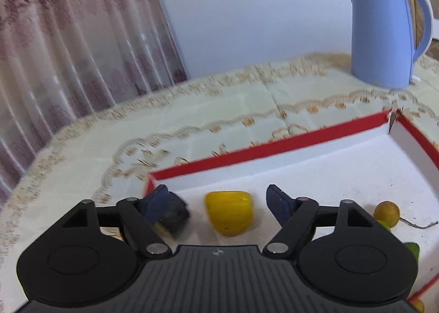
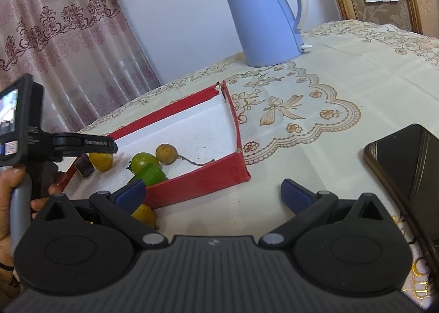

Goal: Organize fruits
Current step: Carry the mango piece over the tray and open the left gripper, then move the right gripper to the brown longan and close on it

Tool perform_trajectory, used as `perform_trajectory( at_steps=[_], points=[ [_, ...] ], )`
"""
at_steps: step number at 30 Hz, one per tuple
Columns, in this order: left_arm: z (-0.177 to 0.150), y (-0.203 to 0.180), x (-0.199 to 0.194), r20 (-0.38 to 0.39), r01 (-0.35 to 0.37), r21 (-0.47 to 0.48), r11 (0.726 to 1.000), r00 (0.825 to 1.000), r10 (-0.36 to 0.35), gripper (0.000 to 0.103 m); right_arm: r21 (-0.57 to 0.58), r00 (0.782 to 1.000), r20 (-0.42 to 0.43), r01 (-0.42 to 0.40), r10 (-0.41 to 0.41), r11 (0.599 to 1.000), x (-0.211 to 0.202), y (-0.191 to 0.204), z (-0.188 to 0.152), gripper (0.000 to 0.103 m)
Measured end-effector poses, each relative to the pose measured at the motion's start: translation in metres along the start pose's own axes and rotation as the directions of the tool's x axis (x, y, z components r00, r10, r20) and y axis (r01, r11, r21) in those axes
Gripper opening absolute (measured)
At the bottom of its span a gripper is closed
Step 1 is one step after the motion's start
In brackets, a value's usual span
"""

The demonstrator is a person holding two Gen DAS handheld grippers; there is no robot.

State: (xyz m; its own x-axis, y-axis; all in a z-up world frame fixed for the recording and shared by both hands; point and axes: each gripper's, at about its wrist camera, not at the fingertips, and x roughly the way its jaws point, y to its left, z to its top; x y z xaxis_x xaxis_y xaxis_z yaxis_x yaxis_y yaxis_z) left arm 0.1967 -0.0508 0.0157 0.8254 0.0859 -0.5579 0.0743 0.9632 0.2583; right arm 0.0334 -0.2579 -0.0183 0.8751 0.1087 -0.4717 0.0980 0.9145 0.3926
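Yellow fruit point(image 1: 229, 212) lies loose in the red box point(image 1: 274, 145) between the left gripper's point(image 1: 219, 203) spread fingers; another yellow fruit point(image 2: 144, 215) waits outside, beside the right gripper's point(image 2: 214, 195) spread, empty fingers.

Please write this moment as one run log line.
left tool: open, yellow fruit lying free between fingers | right tool: open, empty | red box: holds fruits

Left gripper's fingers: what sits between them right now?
A yellow fruit lies on the red box's white floor between the left gripper's open fingers, untouched; the left wrist view shows it.
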Motion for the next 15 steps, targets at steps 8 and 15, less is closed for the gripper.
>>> perform_trajectory(
  at_steps=[8, 15],
  points=[
    [-0.049, 0.05, -0.084, 0.133, -0.153, -0.216, 0.964, 0.974, 0.184, 0.094, -0.154, 0.997, -0.013, 0.073, -0.076, 0.985, -0.002, 0.027, -0.003, 0.103],
    [-0.091, 0.085, -0.097, 0.15, -0.15, -0.386, 0.91, 0.963, 0.222, 0.094, -0.353, 0.984, -0.008, 0.164, -0.178, 0.921, 0.005, 0.062, -0.01, 0.103]
  ],
)
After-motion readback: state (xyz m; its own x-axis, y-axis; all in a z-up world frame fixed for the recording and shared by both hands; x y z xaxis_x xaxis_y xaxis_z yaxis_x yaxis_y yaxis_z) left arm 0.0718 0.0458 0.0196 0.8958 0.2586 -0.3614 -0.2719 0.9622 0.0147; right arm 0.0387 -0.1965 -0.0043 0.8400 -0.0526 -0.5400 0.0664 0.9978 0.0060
